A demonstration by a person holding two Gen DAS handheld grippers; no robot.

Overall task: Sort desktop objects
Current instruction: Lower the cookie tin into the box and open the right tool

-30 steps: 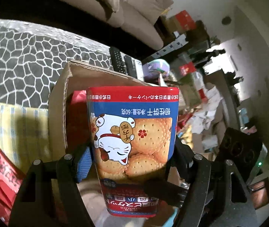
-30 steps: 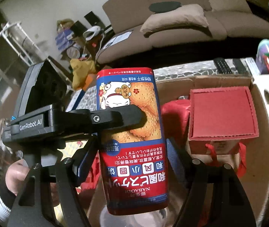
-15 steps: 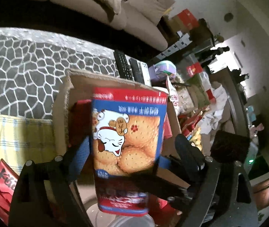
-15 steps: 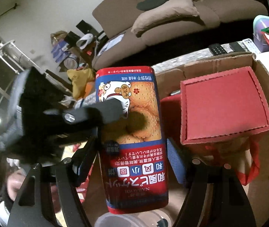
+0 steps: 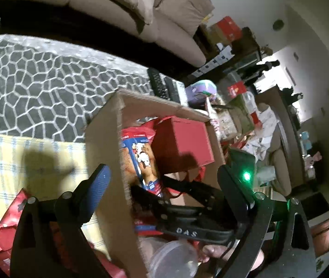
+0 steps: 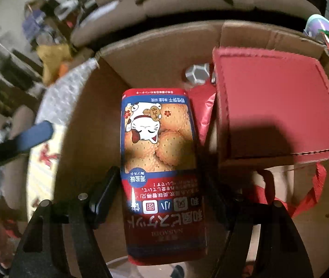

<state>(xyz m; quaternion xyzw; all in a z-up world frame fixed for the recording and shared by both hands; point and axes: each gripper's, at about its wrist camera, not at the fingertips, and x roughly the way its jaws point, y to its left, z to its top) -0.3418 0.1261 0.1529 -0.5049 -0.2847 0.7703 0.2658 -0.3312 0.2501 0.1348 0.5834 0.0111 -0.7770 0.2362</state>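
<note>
the right gripper [image 6: 157, 199] clamps a red-and-blue biscuit packet [image 6: 159, 162], cartoon cat and round biscuits printed, over the cardboard box [image 6: 109, 74]; the left gripper [image 5: 164, 180], just opened wide, holds nothing.

"DAS" is printed on the right claw [image 5: 187, 208]; the biscuit box [image 6: 162, 173] carries upside-down Japanese print

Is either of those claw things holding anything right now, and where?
The right gripper clamps the biscuit pack by its long sides, over the cardboard box. The left gripper holds nothing.
</note>
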